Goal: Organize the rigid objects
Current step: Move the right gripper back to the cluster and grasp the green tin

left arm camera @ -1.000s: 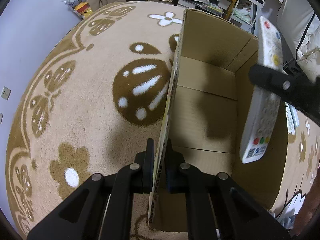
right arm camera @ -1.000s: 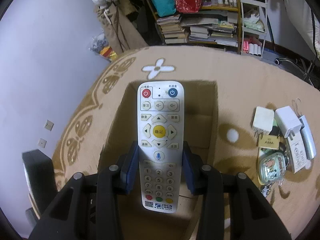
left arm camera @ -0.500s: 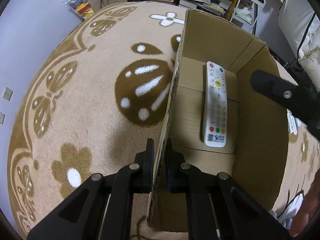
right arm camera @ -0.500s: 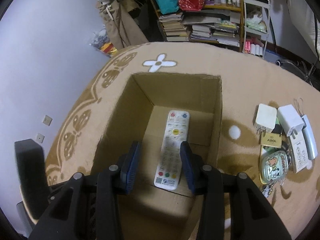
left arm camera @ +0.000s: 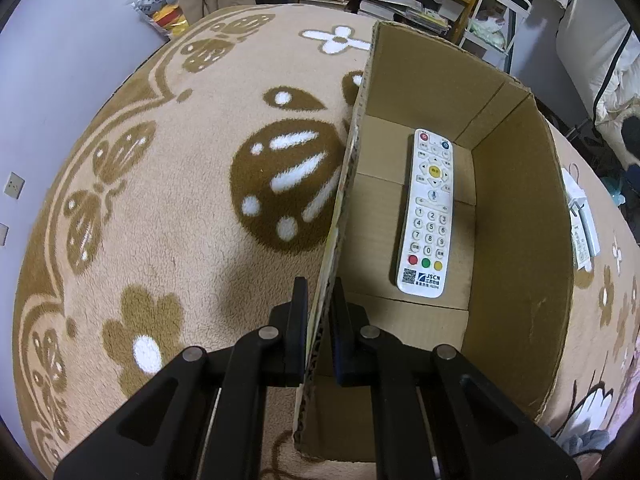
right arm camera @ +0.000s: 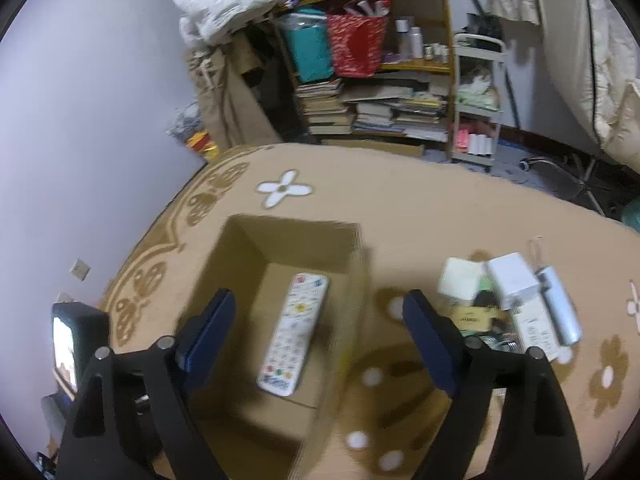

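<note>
A patterned rug (left arm camera: 168,208) covers the floor, and on it stands an open cardboard box (left arm camera: 520,240). A cluttered bookshelf (right arm camera: 372,92) lines the far wall.

The left gripper (left arm camera: 318,320) pinches the box's near side wall, one finger outside and one inside, steadying it. The right gripper (right arm camera: 320,332) hangs above the box with its jaws spread wide and nothing between them; its view is blurred, so it looks to be in motion.

The remote (left arm camera: 430,212) lies flat on the box floor, buttons up, its long side roughly parallel to the box's long walls and closer to the right wall than to the pinched one.

To the right of the box, on the rug, sits a loose cluster of small items (right arm camera: 508,304): two white blocks that look like chargers, a pale cylinder, a few cards or tags.

The step in hand seems to be the one after a drop: one object is stowed. The next move likely calls for carrying the empty gripper rightward to the cluster and closing on one piece, while the left hand holds the box.
</note>
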Motion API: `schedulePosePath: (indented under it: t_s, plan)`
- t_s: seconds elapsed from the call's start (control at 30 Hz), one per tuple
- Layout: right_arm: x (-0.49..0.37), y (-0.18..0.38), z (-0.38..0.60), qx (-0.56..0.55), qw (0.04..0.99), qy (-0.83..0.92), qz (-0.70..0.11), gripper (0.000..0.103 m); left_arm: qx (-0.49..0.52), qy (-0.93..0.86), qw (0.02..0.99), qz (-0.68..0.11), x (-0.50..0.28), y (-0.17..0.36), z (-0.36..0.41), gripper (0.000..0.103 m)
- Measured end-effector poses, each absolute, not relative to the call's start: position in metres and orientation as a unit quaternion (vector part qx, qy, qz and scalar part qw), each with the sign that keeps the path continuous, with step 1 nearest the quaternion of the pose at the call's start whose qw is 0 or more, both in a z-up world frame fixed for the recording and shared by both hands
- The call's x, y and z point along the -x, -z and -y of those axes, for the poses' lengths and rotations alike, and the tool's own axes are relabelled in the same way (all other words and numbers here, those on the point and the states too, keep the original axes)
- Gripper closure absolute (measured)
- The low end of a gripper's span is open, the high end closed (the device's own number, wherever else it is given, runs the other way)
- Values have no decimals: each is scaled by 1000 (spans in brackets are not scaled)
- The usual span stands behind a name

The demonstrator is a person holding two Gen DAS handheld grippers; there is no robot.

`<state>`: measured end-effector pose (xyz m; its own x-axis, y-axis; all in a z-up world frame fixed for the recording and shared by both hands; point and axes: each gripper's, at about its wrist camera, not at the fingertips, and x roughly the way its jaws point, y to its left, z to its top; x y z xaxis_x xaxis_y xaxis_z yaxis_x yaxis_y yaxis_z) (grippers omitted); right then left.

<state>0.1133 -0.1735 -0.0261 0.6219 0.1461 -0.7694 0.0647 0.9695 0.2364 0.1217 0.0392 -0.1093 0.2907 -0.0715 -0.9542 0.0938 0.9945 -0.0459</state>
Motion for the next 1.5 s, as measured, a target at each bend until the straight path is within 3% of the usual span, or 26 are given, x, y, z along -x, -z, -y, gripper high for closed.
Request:
schedulePosePath:
  t_s: [0.4,1.07,1.27,1.37,1.5]
  plan:
    - [-97,56,222,-89,890,39,-445,0,-12,52,810,-585,-118,103,-38,93]
    - [-88,121,270,-120,878,105,-452,0,-27,42,813,-580,-115,100,-33,93]
    - [-91,137,267,-115,870,101,-469,8,-30,41,813,-580,-115,101,-33,93]
    - [-91,144,267,-111,865,99,-479,18,-31,41,813,-580,-115,102,-34,93]
    - [-88,154,267,-115,856,97,-495,21,-31,40,813,-580,-115,101,-34,93]
